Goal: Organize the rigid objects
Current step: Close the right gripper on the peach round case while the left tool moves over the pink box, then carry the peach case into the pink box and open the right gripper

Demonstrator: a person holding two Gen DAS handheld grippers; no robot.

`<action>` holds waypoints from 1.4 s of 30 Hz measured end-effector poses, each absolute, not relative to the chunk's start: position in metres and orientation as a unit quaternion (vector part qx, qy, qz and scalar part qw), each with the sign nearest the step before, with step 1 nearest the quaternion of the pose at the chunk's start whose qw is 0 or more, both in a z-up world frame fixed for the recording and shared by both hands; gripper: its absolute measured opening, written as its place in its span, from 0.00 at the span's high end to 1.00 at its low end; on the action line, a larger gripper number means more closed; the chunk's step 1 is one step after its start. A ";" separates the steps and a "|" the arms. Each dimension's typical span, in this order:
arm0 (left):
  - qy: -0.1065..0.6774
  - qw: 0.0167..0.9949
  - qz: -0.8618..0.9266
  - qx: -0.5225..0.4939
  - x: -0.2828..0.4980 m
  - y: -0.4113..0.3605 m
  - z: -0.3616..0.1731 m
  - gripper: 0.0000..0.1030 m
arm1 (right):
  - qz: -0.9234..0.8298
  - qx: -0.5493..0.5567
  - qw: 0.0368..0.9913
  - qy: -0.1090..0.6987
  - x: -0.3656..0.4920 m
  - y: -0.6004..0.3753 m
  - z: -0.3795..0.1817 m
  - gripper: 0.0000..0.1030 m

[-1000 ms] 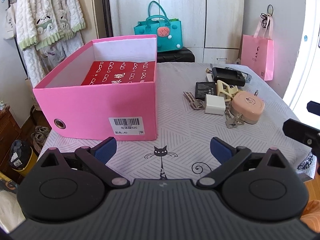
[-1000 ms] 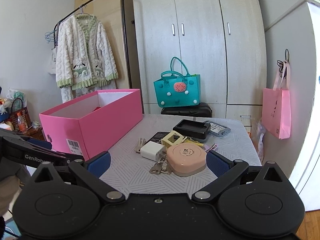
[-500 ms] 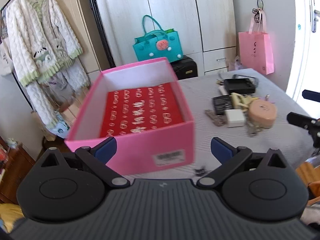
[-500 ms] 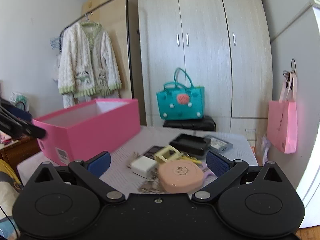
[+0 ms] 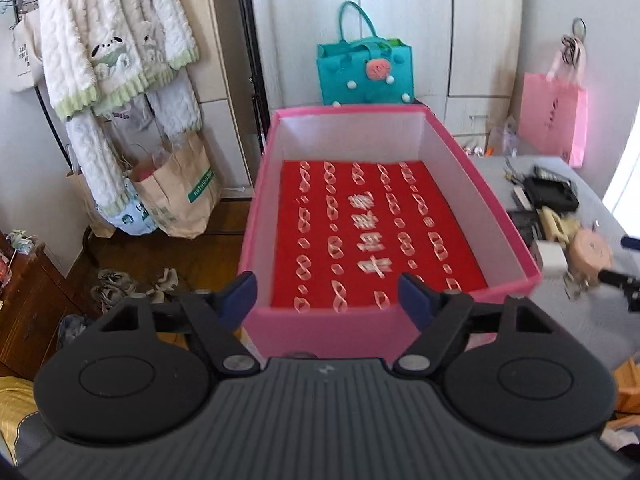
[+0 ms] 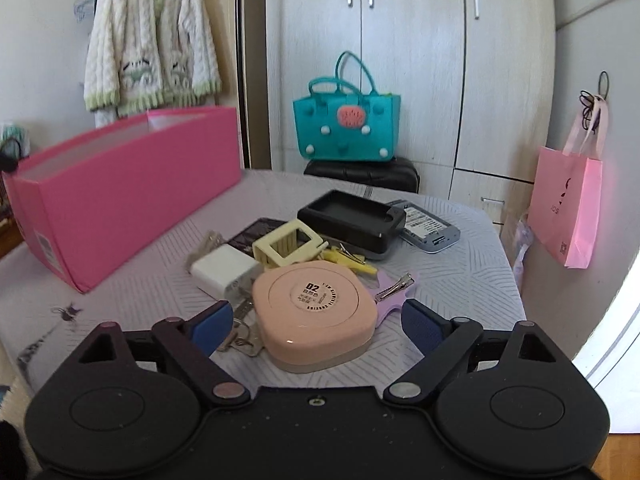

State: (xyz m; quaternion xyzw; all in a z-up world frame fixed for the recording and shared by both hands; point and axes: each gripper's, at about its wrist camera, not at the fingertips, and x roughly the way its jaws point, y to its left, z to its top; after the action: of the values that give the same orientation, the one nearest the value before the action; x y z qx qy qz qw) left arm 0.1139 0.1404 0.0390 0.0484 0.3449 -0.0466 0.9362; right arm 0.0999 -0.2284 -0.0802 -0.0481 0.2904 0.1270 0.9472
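Observation:
A pink shoebox [image 5: 332, 334] with a red patterned liner [image 5: 376, 232] fills the left wrist view. My left gripper [image 5: 328, 296] hovers above its near wall, jaws closing, pads touching nothing. The box [image 6: 120, 196] stands left on the table in the right wrist view. There my right gripper [image 6: 316, 322] straddles a round pink case [image 6: 316, 312]; its jaws are closing and the pads stand clear of it. Around the case lie keys [image 6: 240, 336], a white charger [image 6: 224, 268], a cream holder [image 6: 288, 246], a black dock [image 6: 352, 220] and a grey device [image 6: 430, 228].
A purple star piece with a hair clip [image 6: 390, 290] and a yellow clip [image 6: 348, 260] lie beside the case. Behind the table are a teal bag [image 6: 346, 120] on a black case, a hanging pink paper bag [image 6: 568, 204] and a white cardigan [image 5: 116, 40].
The left gripper has risen and moved over the box, now looking down into it, its jaws narrower. The right gripper has come forward and down to the pink case, jaws slightly narrower.

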 end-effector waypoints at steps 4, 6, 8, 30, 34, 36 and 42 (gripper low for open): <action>0.335 0.939 -0.022 0.074 0.134 0.147 0.043 0.32 | 0.123 -0.029 0.940 0.318 0.117 -0.232 -0.087 0.18; 0.341 0.936 -0.009 0.090 0.150 0.151 0.043 0.43 | 0.130 -0.010 0.935 0.330 0.123 -0.235 -0.090 0.23; 0.351 0.930 0.002 0.110 0.169 0.155 0.038 0.52 | 0.129 -0.015 0.935 0.329 0.125 -0.234 -0.090 0.23; 0.412 0.898 -0.020 0.152 0.239 0.154 -0.005 0.88 | 0.124 -0.088 0.930 0.334 0.130 -0.220 -0.082 0.22; 0.408 0.900 -0.016 0.156 0.239 0.150 -0.006 0.90 | 0.122 -0.067 0.927 0.347 0.133 -0.225 -0.086 0.22; 0.388 0.903 -0.014 0.183 0.233 0.143 -0.007 0.89 | 0.121 -0.054 0.928 0.347 0.134 -0.228 -0.086 0.22; 0.335 0.911 -0.003 0.242 0.219 0.130 -0.006 0.89 | 0.122 -0.052 0.932 0.337 0.131 -0.234 -0.079 0.22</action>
State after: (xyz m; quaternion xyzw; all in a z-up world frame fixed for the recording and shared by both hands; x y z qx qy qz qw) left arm 0.2185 0.1297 -0.0061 0.2425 0.3348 -0.0035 0.9106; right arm 0.1315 -0.2341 -0.0788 -0.0522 0.3369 0.1220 0.9322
